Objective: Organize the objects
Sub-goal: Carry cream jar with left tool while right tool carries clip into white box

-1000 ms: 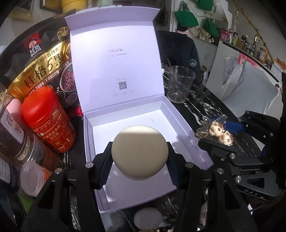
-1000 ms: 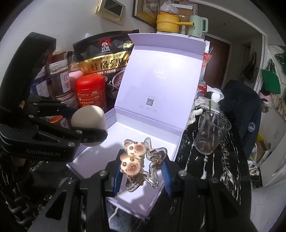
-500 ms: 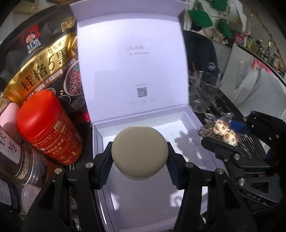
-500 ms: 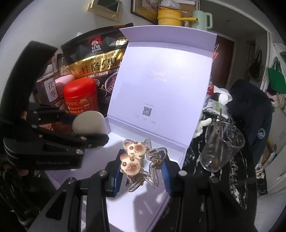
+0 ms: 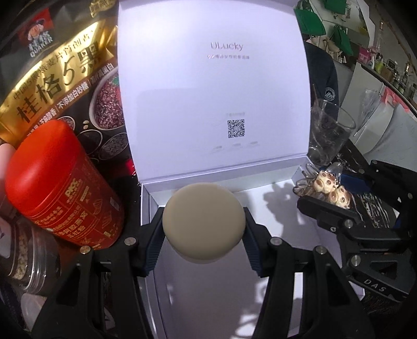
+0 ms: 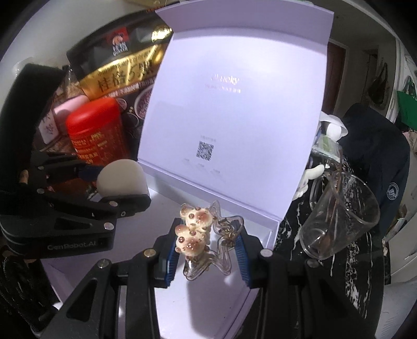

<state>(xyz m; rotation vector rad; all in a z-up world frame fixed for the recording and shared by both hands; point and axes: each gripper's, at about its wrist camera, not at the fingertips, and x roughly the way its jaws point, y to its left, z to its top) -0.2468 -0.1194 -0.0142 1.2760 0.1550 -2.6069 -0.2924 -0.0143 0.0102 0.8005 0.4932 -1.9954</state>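
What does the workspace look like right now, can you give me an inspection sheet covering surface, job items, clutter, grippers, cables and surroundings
Surface: black marble-patterned tabletop, crowded.
Job's things: open white gift box, lid upright, interior bare; round beige compact; clear hair claw clip with bear charms.
Clutter: red tin, Quaker oats bag, glass cup, brown-filled jar at left.
Grippers: left gripper shut on the compact, right gripper shut on the clip, both over the box.
Cables: nothing seen.
Surroundings: dark jacket behind the cup, green bags hanging beyond.
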